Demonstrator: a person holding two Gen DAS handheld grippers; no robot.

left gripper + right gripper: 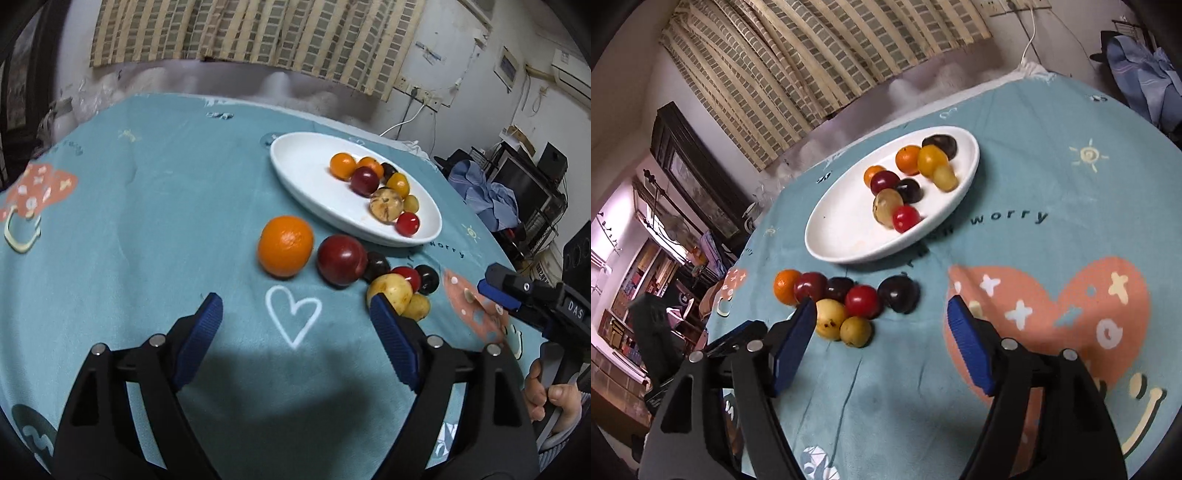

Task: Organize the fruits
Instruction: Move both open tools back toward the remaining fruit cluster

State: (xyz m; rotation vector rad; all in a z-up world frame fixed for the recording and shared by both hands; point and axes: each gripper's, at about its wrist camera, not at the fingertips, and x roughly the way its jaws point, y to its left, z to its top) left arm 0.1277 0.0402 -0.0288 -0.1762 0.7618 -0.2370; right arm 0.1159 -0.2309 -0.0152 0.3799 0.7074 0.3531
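A white oval plate (846,236) sits on a teal printed tablecloth (155,229), ahead of both claws. It holds about eight small fruits bunched toward one end: two orange ones, one dark red, two near-black, one yellow, one pale green-yellow, one brownish, and a red cherry tomato (906,218) nearest its rim; the other half is bare. On the cloth between plate and claws lies a second cluster of seven, touching or nearly so: one orange (285,246), one dark red plum (342,260), two near-black plums, one red tomato (861,301), and two yellow fruits (831,318) closest to the claws. The left claw (295,314) is released, jaws spread wide, holding nothing; the orange lies just ahead of its gap, and its right finger overlaps the yellow fruits in view. The right claw (881,321) is also released and empty, the cluster just ahead and left of its gap. Open cloth lies to each claw's outer side. The table's far edge curves beyond the plate.
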